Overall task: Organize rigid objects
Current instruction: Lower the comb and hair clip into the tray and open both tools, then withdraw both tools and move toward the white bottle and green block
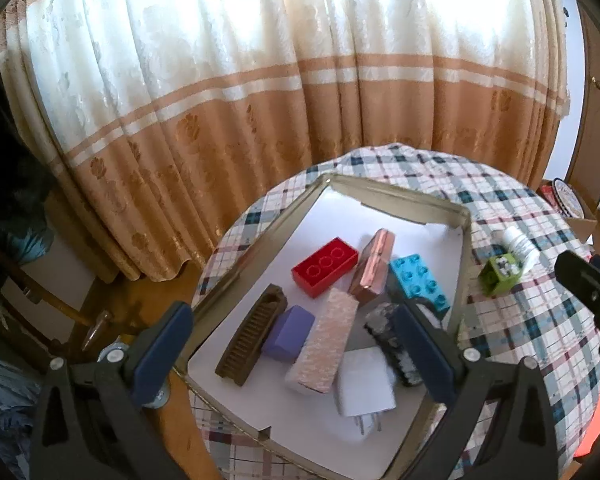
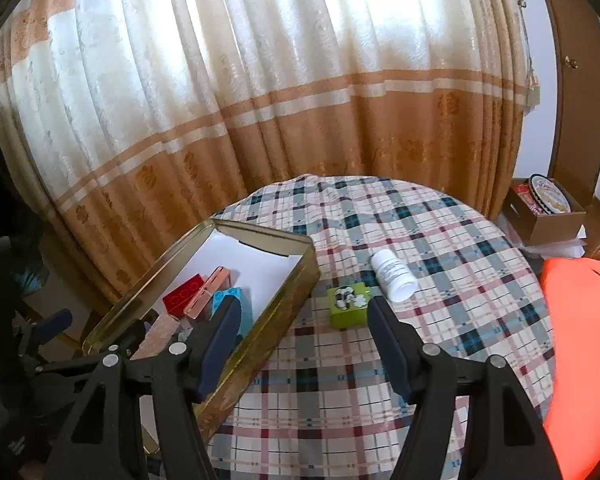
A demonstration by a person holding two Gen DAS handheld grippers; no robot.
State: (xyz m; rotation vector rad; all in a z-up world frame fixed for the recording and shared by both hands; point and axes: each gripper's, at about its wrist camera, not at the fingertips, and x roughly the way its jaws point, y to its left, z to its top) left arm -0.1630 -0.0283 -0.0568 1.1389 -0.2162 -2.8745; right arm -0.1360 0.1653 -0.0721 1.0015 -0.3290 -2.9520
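Note:
A gold metal tin (image 1: 466,236) lined with white paper sits on the plaid table. In it lie a red brick (image 1: 325,266), a copper case (image 1: 372,268), a cyan brick (image 1: 419,282), a brown comb (image 1: 252,338), a purple block (image 1: 289,333), a pink box (image 1: 323,354), a white charger (image 1: 366,386) and a speckled dark piece (image 1: 388,330). My left gripper (image 1: 294,326) is open and empty above the tin. My right gripper (image 2: 302,314) is open and empty, just before a green cube (image 2: 347,301). A white bottle (image 2: 392,274) lies on its side beyond the cube. The tin (image 2: 292,300) lies left of the right gripper.
The table wears a plaid cloth (image 2: 440,312). A cream and tan curtain (image 2: 260,100) hangs behind it. A cardboard box with a round biscuit tin (image 2: 550,200) stands at the far right. An orange surface (image 2: 584,340) lies at the right edge. A wooden chair (image 1: 60,304) stands left.

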